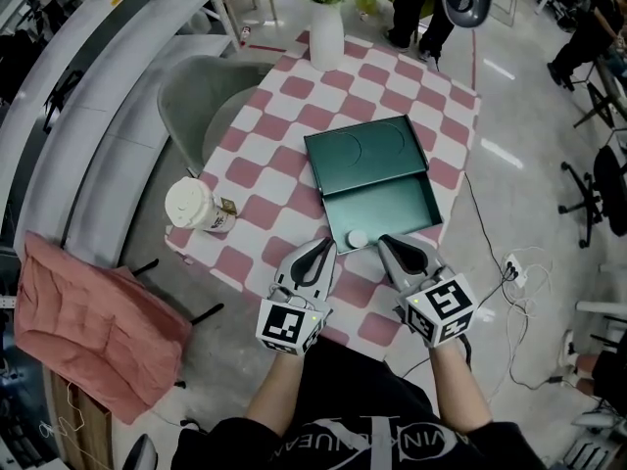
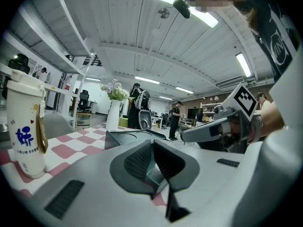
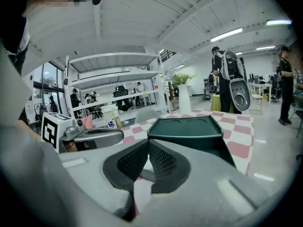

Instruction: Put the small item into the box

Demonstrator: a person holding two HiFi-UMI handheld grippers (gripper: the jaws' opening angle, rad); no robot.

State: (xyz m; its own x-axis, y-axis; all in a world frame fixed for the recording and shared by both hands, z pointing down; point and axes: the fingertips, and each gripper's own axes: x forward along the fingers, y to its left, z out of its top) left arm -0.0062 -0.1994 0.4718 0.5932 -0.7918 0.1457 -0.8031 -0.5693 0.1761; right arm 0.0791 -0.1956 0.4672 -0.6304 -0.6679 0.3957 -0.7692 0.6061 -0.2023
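Note:
An open dark green box (image 1: pixel 387 209) lies on the pink-and-white checked table (image 1: pixel 279 179), its lid (image 1: pixel 364 150) folded back flat behind it. A small round white item (image 1: pixel 358 239) sits at the box's near left corner; I cannot tell whether it is inside or on the rim. My left gripper (image 1: pixel 325 244) is shut just left of the item, with nothing held. My right gripper (image 1: pixel 385 241) is shut just right of it, also with nothing between the pads. In the right gripper view the jaws (image 3: pixel 148 144) meet in front of the box (image 3: pixel 185 127).
A white lidded cup (image 1: pixel 196 206) stands at the table's left edge. A white vase of flowers (image 1: pixel 326 29) is at the far end. A grey chair (image 1: pixel 201 91) stands left of the table, a pink cloth (image 1: pixel 88 326) lower left, floor cables (image 1: pixel 514 267) right.

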